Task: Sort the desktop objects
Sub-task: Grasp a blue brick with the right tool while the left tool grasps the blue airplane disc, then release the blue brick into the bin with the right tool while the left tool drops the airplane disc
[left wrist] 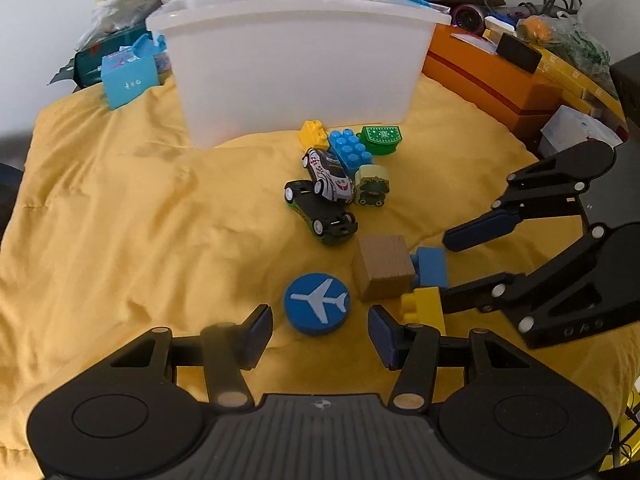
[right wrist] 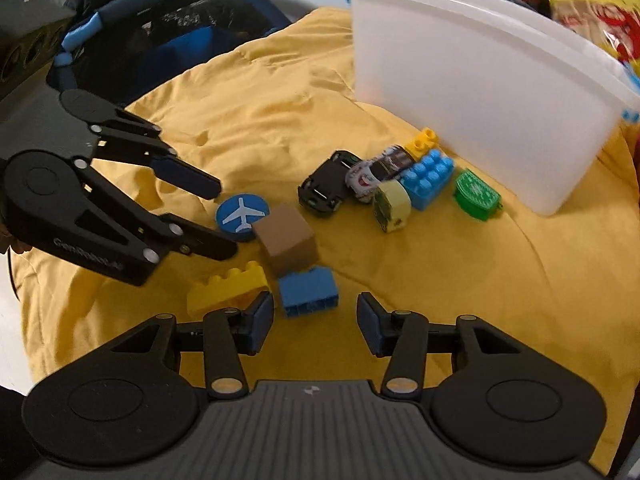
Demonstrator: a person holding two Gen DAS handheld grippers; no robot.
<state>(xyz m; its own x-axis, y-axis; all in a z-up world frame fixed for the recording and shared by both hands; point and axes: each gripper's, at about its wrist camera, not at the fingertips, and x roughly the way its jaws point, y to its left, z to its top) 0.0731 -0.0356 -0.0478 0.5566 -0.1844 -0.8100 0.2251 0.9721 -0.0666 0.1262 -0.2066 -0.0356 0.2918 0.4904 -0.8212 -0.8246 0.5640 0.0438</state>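
Round blue disc with white airplane (left wrist: 317, 303) lies on yellow quilted cloth (left wrist: 140, 220), just ahead of left gripper (left wrist: 320, 330), jaws spread, empty. Right gripper (right wrist: 316, 316) open around small blue plastic brick (right wrist: 308, 290). Translucent white plastic bin (left wrist: 296, 64) well beyond.

Left hand-held gripper (left wrist: 320, 330) agape, right hand-held gripper (right wrist: 316, 318) likewise — both empty

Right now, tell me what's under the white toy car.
The white toy car leans on the overturned black toy car, rear against the blue studded brick. Whatever lies beneath it on the yellow cloth is hidden.
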